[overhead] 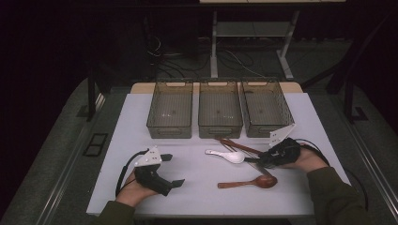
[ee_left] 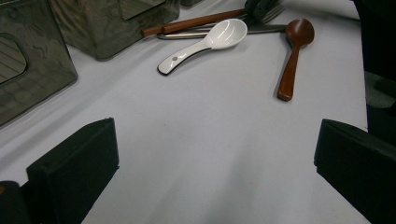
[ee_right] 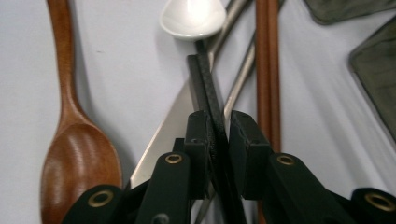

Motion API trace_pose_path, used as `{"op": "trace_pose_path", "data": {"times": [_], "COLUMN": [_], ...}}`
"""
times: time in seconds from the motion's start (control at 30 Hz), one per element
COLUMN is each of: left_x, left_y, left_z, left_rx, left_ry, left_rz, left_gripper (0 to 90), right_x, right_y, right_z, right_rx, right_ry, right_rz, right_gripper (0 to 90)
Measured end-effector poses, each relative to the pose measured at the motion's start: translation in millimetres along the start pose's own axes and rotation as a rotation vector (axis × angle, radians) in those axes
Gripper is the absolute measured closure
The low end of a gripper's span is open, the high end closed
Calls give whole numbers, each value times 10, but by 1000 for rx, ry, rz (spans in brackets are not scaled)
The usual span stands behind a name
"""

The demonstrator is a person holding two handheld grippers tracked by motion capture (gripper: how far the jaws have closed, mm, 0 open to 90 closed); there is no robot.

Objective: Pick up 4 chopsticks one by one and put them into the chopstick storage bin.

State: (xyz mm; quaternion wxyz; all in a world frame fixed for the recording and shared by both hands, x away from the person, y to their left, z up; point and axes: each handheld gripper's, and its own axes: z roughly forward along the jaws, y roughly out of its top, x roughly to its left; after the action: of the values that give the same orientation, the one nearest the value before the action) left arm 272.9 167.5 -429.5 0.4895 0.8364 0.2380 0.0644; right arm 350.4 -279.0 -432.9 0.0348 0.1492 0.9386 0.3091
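On the white table, the person's left hand comes in from 7 o'clock, palm wrapped around the left gripper, which rests low on the table with its jaws pointing toward 3 o'clock and standing wide apart over bare table surface, closed on nothing. The right hand reaches in from 4 o'clock, the forearm in a dark green sleeve angled toward the table's middle, and holds the right gripper pointing toward 9 o'clock into a small cluster of cutlery. In the right gripper view its jaws are pressed together on a thin black handle, edge-on between them; a flat silver knife blade shows just beside it, though whether the two are one piece is hard to tell. Around the right gripper lie a white ceramic spoon at its 9 o'clock, a brown wooden spoon at its 6 o'clock with the bowl toward the hand, and reddish-brown chopsticks at its 11 o'clock, beside thin metal handles. Three dark see-through bins stand side by side along the table's 12 o'clock side, with nothing visible inside them.
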Motion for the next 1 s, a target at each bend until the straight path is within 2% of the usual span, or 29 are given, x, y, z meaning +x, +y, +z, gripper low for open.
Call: {"op": "trace_pose_path", "data": {"times": [0.3, 0.37, 0.53, 0.57, 0.7, 0.73, 0.87, 0.9, 0.93, 1.0], "left_x": [0, 0, -1, -1, -1, -2, -3, -3, -4, -4], "left_y": [0, 1, 1, 1, 1, 1, 2, 2, 3, 3], "left_z": [1, 1, 1, 0, -2, -2, -2, -4, -6, -9], "left_rx": [1, 1, 1, 0, -2, -2, -2, -3, -3, -3], "left_ry": [0, 0, 0, 0, 1, 1, 0, 0, 0, 0], "left_rz": [1, 1, 1, 1, 1, 1, 2, 2, 2, 2], "left_gripper": [0, 0, 0, 0, 0, 0, 0, 0, 0, 0], "right_x": [-19, -11, -15, -4, 4, 19, 24, 8, 8, 29], "right_y": [3, 13, 31, 42, 46, 52, 53, 49, 51, 57], "right_z": [16, 19, 32, 37, 43, 46, 43, 32, 15, -28], "right_rx": [2, 2, 2, -1, -1, -8, -28, -28, -36, -59], "right_ry": [-23, -24, -33, -36, -39, -35, -21, -28, -33, -33], "right_rz": [23, 47, 65, 88, 82, 102, 113, 90, 90, 121], "right_gripper": [795, 797, 799, 800, 798, 794, 752, 746, 746, 739]}}
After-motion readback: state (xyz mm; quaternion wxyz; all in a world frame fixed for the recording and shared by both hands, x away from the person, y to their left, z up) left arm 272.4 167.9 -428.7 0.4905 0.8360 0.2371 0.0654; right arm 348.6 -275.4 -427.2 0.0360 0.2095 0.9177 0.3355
